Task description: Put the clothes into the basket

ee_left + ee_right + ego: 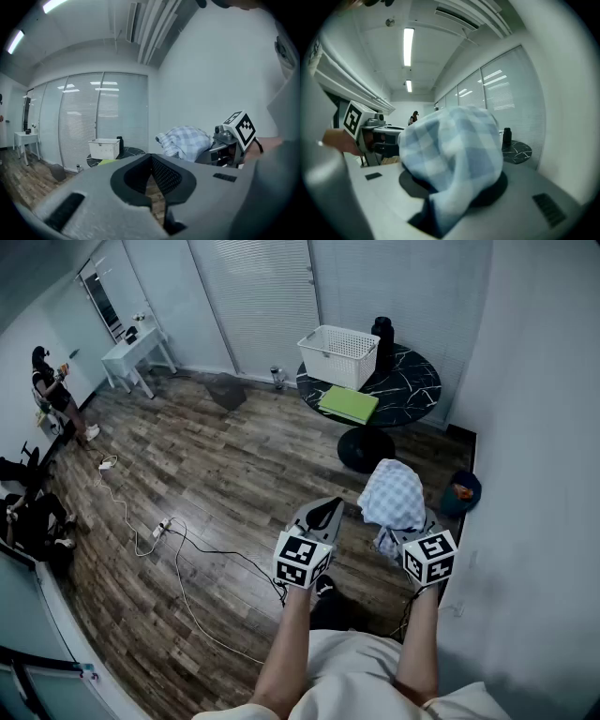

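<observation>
A white slatted basket (337, 354) stands on a round black marble table (409, 382) across the room; the left gripper view also shows the basket (104, 148). My right gripper (403, 523) is shut on a blue-and-white checked cloth (392, 493), which drapes over its jaws and hides them. In the right gripper view the cloth (452, 154) fills the middle. My left gripper (328, 508) is held level beside it, shut with nothing between its pads (159, 176). From the left gripper view the cloth (185, 142) bulges at the right.
A green folded item (348, 404) and a black bottle (382, 334) share the table. Cables (169, 540) trail over the wood floor. An orange-and-blue object (461, 491) lies by the right wall. A person (52, 390) stands far left near a white desk (131, 348).
</observation>
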Demonstrator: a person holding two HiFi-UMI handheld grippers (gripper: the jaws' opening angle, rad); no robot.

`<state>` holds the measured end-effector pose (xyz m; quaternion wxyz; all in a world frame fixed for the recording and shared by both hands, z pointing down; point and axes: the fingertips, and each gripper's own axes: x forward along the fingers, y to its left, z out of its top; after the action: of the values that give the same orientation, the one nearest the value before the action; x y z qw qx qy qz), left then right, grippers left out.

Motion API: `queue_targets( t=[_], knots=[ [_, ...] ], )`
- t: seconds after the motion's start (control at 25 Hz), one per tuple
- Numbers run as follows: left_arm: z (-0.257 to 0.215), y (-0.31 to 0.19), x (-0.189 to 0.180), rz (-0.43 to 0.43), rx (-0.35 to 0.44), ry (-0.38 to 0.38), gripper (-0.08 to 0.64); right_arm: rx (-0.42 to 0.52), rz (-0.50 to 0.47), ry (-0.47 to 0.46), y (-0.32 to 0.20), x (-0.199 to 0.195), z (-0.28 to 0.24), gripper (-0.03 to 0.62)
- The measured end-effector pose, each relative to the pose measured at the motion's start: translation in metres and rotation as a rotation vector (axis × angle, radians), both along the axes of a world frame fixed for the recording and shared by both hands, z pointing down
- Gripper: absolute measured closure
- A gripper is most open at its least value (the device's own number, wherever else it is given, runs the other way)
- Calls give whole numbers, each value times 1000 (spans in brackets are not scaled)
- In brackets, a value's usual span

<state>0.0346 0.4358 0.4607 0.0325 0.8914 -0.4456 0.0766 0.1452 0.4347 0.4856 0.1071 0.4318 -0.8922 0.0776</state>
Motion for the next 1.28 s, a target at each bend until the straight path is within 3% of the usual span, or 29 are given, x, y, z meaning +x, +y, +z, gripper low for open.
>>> queue_targets(
  t=[0.56,0.84,1.28],
  knots=[
    [0,2,-13,-18,10,-3,546,24,20,-19,1,3,-7,420],
    [20,4,-26,-31,-40,-13,546,32,38,-34,4,12,-10,419],
    [19,-26,-23,-6,-41,21,546,-10,26,-22,-17,18,0,419]
  ],
)
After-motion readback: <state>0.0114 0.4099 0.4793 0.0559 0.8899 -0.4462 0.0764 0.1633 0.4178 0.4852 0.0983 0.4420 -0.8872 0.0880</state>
